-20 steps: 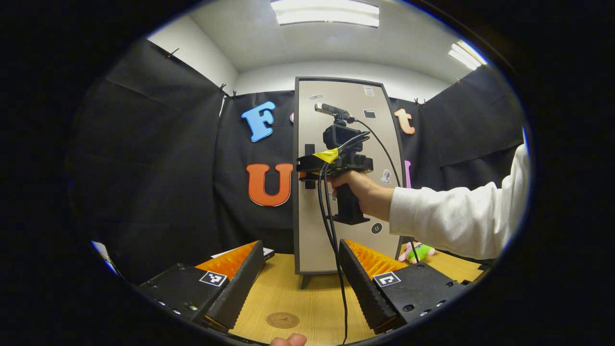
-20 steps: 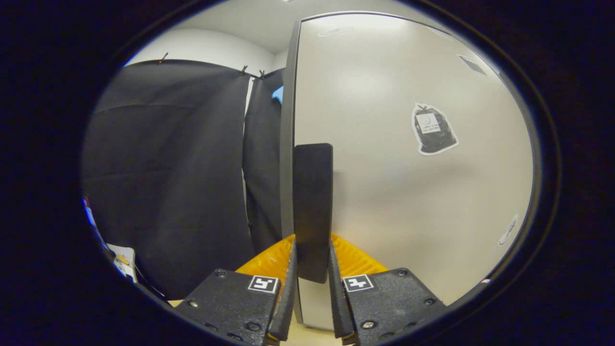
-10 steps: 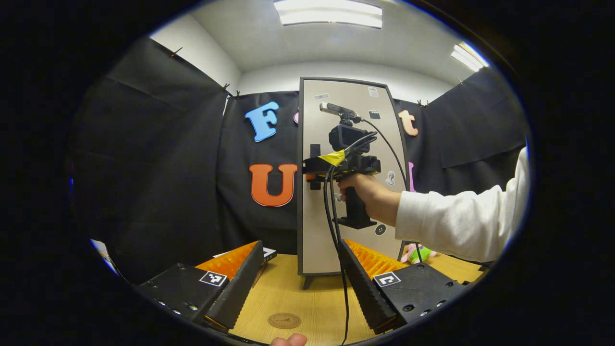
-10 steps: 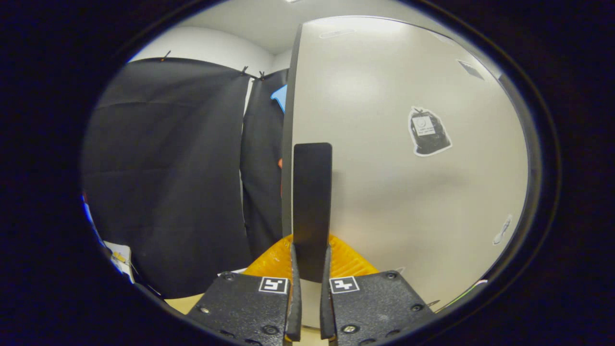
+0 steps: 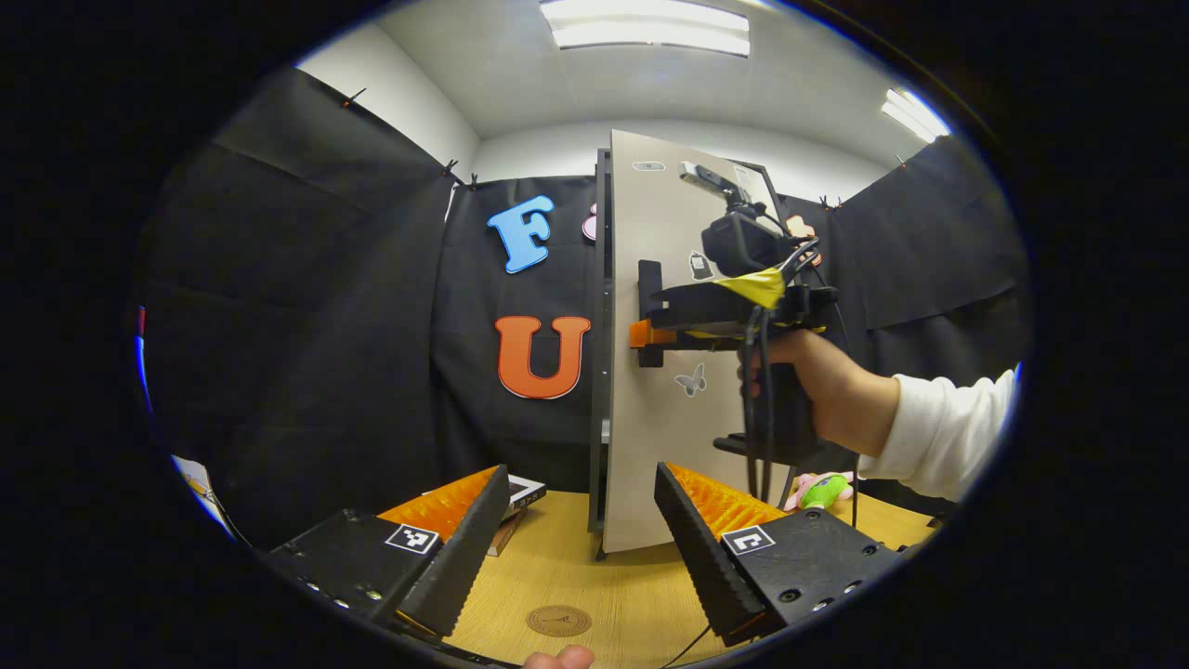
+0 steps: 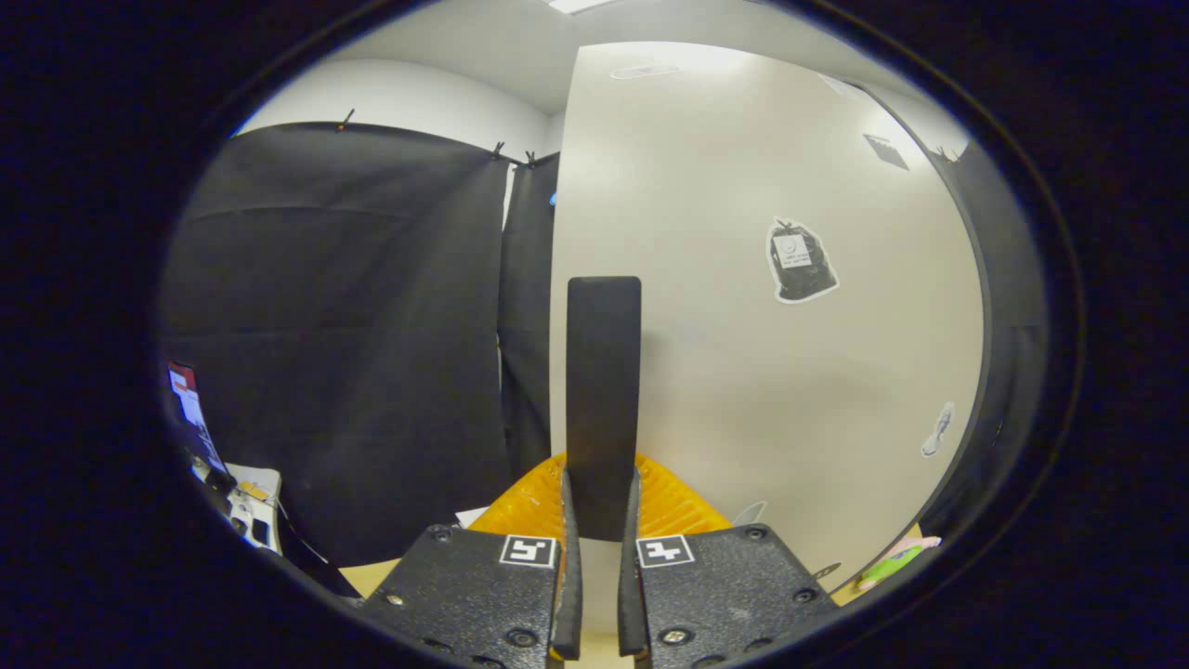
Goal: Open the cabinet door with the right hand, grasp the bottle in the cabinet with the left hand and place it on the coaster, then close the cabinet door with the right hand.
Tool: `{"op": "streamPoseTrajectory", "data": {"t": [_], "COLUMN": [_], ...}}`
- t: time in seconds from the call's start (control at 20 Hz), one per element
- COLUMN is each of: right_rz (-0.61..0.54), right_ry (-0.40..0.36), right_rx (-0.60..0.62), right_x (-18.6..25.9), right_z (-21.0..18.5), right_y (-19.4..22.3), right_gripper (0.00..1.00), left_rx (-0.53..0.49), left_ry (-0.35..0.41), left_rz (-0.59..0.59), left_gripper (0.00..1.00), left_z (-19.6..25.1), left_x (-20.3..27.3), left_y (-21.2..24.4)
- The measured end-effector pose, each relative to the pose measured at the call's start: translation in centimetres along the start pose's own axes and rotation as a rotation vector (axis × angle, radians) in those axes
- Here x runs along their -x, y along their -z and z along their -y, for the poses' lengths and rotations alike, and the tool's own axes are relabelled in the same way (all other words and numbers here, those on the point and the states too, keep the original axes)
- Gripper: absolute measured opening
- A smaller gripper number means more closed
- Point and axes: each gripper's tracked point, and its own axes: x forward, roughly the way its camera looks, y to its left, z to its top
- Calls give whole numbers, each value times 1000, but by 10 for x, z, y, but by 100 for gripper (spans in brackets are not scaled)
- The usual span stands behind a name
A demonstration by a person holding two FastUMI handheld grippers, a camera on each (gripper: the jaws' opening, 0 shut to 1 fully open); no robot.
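Observation:
A tall beige cabinet door (image 5: pixel 659 390) stands on the wooden table, swung partly outward from the dark cabinet frame (image 5: pixel 600 353). My right gripper (image 6: pixel 594 520) is shut on the door's upright black handle (image 6: pixel 604 390). From the left gripper view the right gripper (image 5: pixel 650 330) holds that handle (image 5: pixel 648 283), with a hand and white sleeve behind it. My left gripper (image 5: pixel 576 530) hangs open low over the table. A round brown coaster (image 5: pixel 559 620) lies on the wood between its fingers. The cabinet's inside and the bottle are hidden.
A small box (image 5: pixel 522 492) lies on the table left of the cabinet. A green and pink plush toy (image 5: pixel 817 490) sits at the right behind the door. Cables (image 5: pixel 757 409) hang from the right gripper. Black cloth walls close off the back and sides.
The right gripper closed on the handle and pulled; the door has swung outward from the frame, its left edge coming forward. The left gripper has barely moved.

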Motion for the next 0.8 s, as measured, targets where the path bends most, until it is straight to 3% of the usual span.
{"op": "streamPoseTrajectory", "data": {"t": [0.8], "right_rz": [-1], "right_ry": [-26], "right_rx": [-18], "right_x": [96], "right_z": [18], "right_y": [4], "right_gripper": [18], "left_rx": [4], "left_ry": [83], "left_rz": [4], "left_gripper": [95], "left_z": [25], "left_x": [4], "left_y": [-1]}}
